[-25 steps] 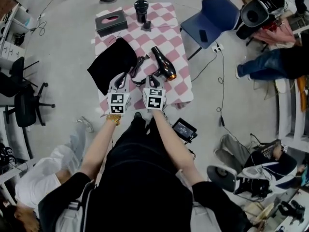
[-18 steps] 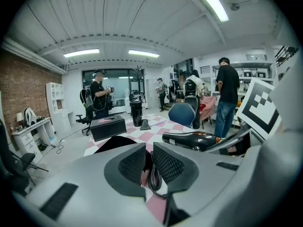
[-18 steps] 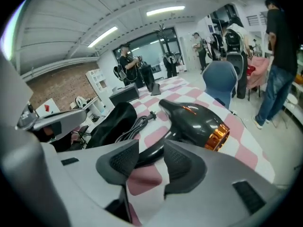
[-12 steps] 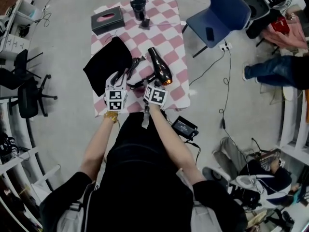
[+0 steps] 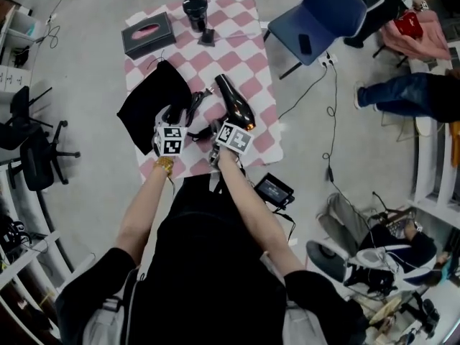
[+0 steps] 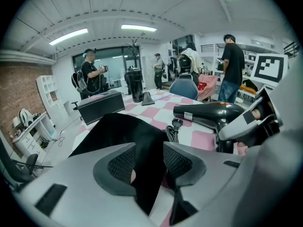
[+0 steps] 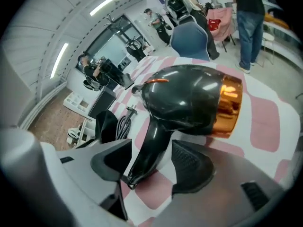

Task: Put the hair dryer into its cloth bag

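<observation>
Jaws just opened, left hand-held gripper [image 6: 150, 161] straddles cloth bag [image 6: 125, 131] edge, right hand-held gripper [image 7: 151, 167] straddles hair dryer [image 7: 189, 98] handle.

In the head view, the hair dryer [image 5: 233, 105] has its handle end hidden beneath the right gripper [image 5: 220, 126], whose fingers [image 7: 191, 167] have just been opening around that handle. Left of the hair dryer, the left gripper [image 5: 175, 115], also just opening with cloth between its fingers, covers the cloth bag [image 5: 147, 106] along its near edge.
</observation>
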The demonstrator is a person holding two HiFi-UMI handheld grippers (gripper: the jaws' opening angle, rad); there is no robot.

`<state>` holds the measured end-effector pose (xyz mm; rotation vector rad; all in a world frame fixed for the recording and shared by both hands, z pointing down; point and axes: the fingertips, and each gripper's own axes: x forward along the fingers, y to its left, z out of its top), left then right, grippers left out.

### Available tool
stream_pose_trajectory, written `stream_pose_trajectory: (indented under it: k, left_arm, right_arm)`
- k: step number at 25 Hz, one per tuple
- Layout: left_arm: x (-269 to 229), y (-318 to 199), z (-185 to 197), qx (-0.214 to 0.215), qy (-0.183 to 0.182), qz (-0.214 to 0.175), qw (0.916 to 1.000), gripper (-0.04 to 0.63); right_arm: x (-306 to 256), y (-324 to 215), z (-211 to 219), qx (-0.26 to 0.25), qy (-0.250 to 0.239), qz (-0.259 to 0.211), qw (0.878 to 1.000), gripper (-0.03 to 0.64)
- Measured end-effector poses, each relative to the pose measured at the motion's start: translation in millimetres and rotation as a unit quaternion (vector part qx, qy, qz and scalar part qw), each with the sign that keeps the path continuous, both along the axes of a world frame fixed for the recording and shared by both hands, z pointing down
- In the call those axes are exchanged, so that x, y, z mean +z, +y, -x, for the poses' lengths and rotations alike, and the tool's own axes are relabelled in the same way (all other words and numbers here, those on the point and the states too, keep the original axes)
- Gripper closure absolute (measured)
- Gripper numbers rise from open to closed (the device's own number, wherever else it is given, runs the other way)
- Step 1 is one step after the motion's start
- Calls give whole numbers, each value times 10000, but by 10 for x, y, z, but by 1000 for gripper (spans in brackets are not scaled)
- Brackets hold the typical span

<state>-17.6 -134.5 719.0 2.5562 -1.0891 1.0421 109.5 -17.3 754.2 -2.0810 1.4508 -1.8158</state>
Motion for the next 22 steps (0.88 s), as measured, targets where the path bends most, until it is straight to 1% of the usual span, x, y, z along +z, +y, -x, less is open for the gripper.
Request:
stream_pose_trajectory:
  k: [2,5,10,11,13,14,15,18,20,22]
  left_arm:
    - [61,-20,-33,133,-1,87,9999,425]
    - [146,-21,-73,328,-27,192,9993,425]
    - [306,-59,-90,486,-176,409,9978,422]
    - [328,-66,-81,500,-229,450,9975,439]
    - [345,-81,-55,509,-281,485,9971,527]
    - [338,-86,-42,514,-267,482,9972,556]
    - [317,-86,-32,533,-230,468,9972,569]
    - [223,-41,-19,716,-32,365,9968,575]
    - [128,38,-15,1042,174,278,9940,575]
    - [32,184,-16,1552,412,330,9865,575]
  right_arm:
    - [56,-31,9,146,-100,6,9998,368]
    - [132,-65,-10,299,-86,55,9995,367]
    - [221,-75,-70,479,97,251,9985,380]
    - [224,-71,-68,498,116,247,9984,382]
    - [215,-68,-65,506,136,224,9984,385]
    - [208,-69,-63,495,134,212,9985,387]
    - [201,-69,-62,486,113,200,9986,388]
    - [183,-40,-78,491,-45,165,9986,400]
    - [154,-13,-145,450,-150,90,9988,409]
    - [102,26,-274,228,-194,-12,9995,419]
